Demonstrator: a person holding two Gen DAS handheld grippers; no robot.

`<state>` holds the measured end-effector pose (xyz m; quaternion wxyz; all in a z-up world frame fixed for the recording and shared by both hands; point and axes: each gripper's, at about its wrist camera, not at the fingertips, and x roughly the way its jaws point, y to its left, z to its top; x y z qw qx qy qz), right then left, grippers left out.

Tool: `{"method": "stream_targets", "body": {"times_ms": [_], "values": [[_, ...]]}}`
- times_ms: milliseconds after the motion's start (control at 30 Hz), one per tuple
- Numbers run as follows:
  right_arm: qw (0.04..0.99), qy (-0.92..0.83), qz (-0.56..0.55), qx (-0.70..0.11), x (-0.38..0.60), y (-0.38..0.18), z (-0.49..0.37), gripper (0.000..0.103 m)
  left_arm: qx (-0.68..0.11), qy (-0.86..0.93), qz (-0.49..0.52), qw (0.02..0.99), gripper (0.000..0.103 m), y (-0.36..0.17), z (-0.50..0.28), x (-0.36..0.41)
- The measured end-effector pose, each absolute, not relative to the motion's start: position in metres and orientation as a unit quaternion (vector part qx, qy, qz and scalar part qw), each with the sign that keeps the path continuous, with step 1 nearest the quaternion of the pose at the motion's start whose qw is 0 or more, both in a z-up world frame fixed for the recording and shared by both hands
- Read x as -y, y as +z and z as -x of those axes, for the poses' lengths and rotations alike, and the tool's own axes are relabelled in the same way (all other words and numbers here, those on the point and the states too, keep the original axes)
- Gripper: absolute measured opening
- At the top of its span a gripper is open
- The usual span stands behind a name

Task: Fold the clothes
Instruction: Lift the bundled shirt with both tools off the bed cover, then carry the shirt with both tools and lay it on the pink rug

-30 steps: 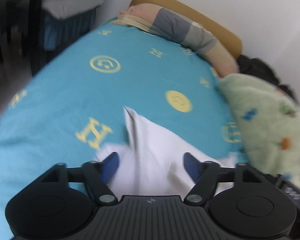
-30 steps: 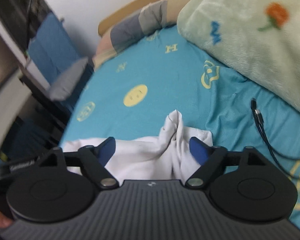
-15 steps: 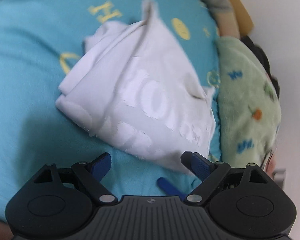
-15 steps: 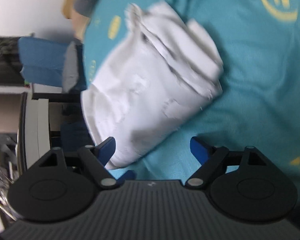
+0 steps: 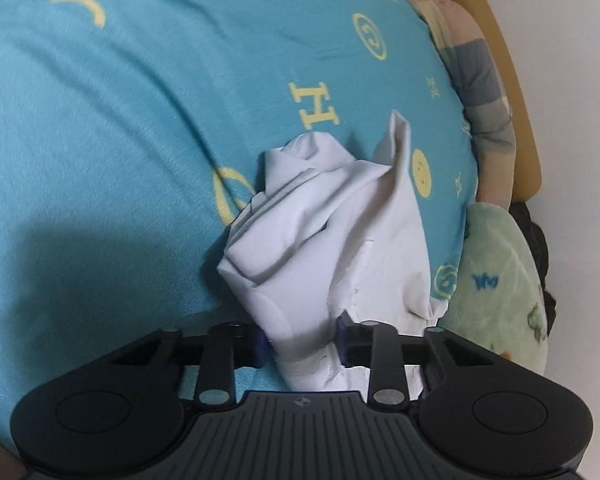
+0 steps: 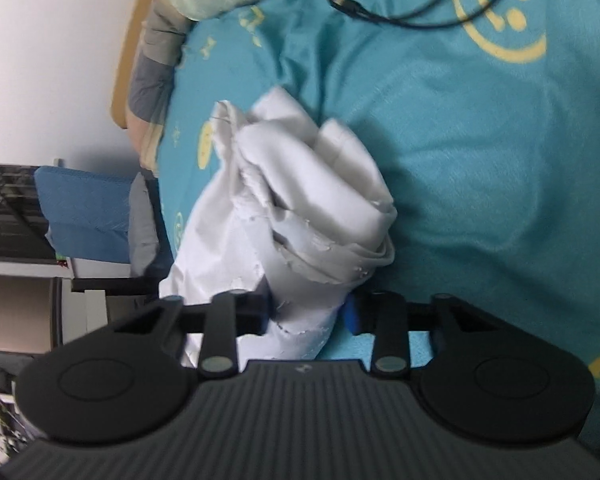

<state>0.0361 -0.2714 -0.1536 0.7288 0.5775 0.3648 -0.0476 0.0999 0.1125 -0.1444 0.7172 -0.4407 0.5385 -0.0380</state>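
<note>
A crumpled white garment (image 5: pixel 324 240) with a cracked print lies bunched on the teal bedspread (image 5: pixel 120 120). In the left wrist view my left gripper (image 5: pixel 302 342) is closing, its blue pads pinching a bunched edge of the cloth. The right wrist view shows the same white garment (image 6: pixel 300 208) rolled into thick folds. My right gripper (image 6: pixel 310 314) is closing too, with a wad of the white cloth squeezed between its pads. Both grips sit at the garment's near edge, and the rest of it trails away across the bed.
A pale green plush blanket (image 5: pixel 496 280) lies to the right of the garment. A striped pillow (image 5: pixel 480 80) and a tan headboard (image 5: pixel 516 92) run along the wall. A black cable (image 6: pixel 380 12) rests on the bedspread. A blue chair (image 6: pixel 84 212) stands beside the bed.
Both grippers stood open over the garment earlier. They have rolled, dropped to its near edge, and now their jaws have come together on bunched white cloth.
</note>
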Motion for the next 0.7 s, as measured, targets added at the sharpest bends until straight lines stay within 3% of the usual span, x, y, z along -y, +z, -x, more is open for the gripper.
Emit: {"method": "stream_targets", "body": {"times_ms": [67, 367, 700], "values": [[0.748, -0.047, -0.558, -0.356, 0.273, -0.14, -0.031, 0.024, -0.543, -0.041, 0.443, 0.712, 0.025, -0.132, -0.096, -0.115], [0.777, -0.022, -0.554, -0.297, 0.31, -0.061, 0.025, 0.022, -0.56, -0.132, 0.417, 0.703, 0.024, -0.042, -0.078, -0.085], [0.788, -0.092, -0.556, -0.246, 0.448, 0.03, 0.079, 0.022, -0.594, -0.262, 0.317, 0.692, 0.024, 0.047, -0.087, 0.106]]}}
